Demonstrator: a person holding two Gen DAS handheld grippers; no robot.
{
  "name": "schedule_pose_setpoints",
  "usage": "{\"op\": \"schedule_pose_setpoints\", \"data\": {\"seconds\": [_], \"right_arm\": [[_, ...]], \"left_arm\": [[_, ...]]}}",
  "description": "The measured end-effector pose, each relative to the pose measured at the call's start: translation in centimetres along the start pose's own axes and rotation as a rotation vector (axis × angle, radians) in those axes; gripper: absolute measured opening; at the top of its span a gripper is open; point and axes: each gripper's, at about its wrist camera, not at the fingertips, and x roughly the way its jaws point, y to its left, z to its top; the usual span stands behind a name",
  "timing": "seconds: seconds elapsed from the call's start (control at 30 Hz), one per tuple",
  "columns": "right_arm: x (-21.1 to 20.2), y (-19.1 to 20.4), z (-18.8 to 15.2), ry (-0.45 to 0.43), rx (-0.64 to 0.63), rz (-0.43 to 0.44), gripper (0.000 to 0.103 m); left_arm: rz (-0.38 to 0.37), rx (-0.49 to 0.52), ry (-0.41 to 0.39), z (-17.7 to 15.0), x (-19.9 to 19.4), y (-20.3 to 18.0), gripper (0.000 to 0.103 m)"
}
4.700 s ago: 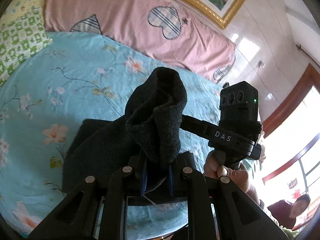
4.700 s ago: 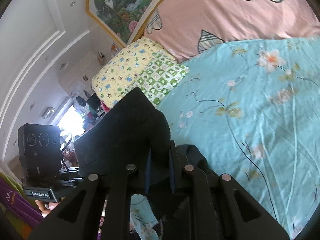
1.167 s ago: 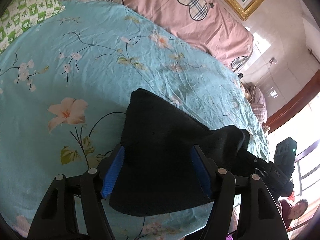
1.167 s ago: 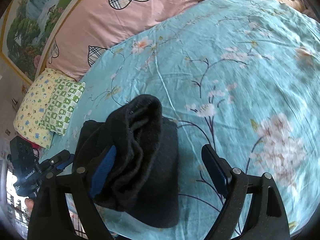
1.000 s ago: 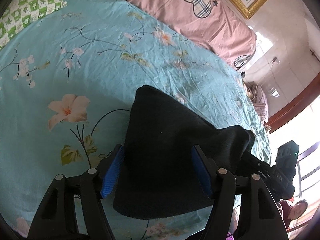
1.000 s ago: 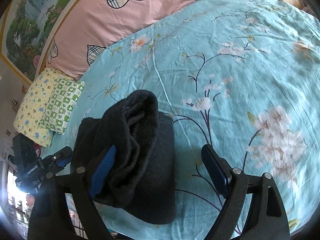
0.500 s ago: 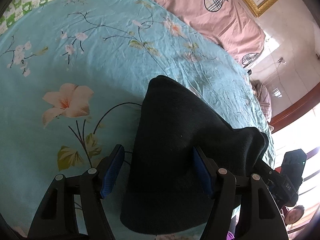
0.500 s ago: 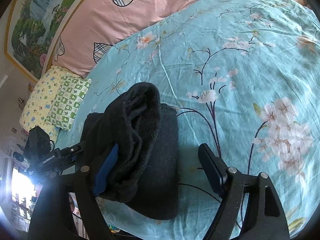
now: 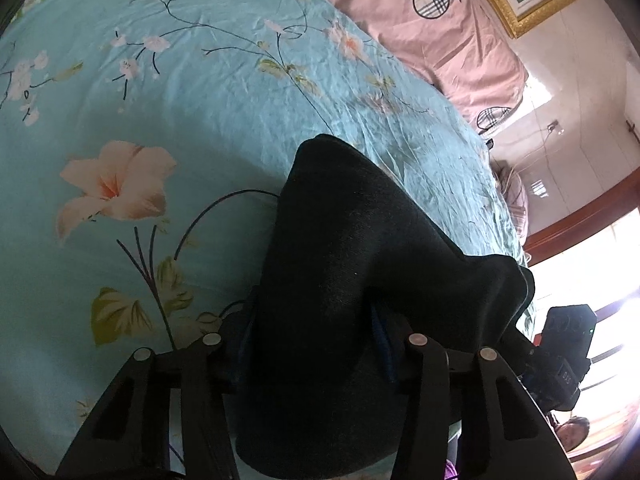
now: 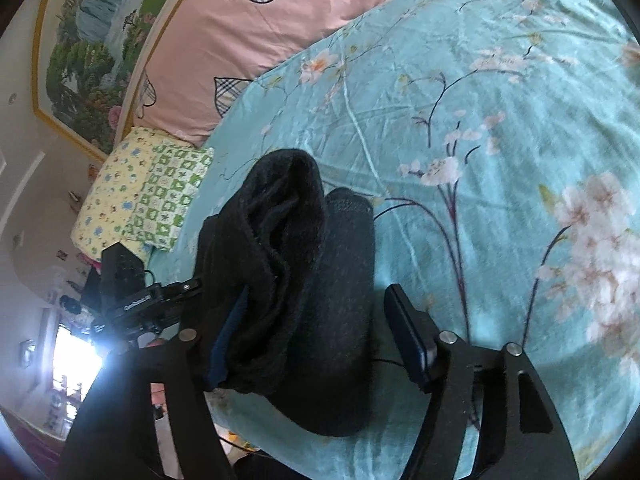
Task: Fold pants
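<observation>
The dark pants [image 9: 340, 264] lie folded in a thick bundle on the turquoise flowered bedsheet [image 9: 200, 92]. In the left wrist view my left gripper [image 9: 314, 344] has its fingers closed in on the near end of the bundle. In the right wrist view the pants [image 10: 320, 280] sit between the fingers of my right gripper [image 10: 320, 336], which is open; the left pad touches the raised fold, the right pad [image 10: 408, 340] stands apart. The other gripper [image 10: 132, 296] shows at the left.
A pink pillow with plaid hearts [image 10: 256, 28] lies at the head of the bed. A yellow and green patterned pillow [image 10: 148, 192] lies at the left. The bed's near edge runs just under the bundle. A person's face [image 9: 572, 432] shows beyond the bed.
Both grippers let go of the lifted pants and the bundle came down onto the bed. Over the last second my left gripper's fingers have closed in on the bundle. The right gripper stays open.
</observation>
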Motion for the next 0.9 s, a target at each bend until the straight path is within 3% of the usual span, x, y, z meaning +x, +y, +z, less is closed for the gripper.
{"op": "schedule_pose_setpoints", "data": {"seconds": [0.3, 0.63, 0.9], "right_arm": [[0.0, 0.9, 0.0, -0.005, -0.008, 0.042, 0.052], [-0.4, 2.8, 1.2, -0.021, -0.064, 0.090, 0.047], [2.6, 5.8, 3.9, -0.006, -0.130, 0.155, 0.046]], "left_arm": [[0.013, 0.027, -0.028, 0.0, -1.3, -1.5, 0.031], [0.026, 0.050, -0.116, -0.1, -5.2, -2.7, 0.028], [0.076, 0.013, -0.222, 1.4, -9.0, -0.9, 0.028]]}}
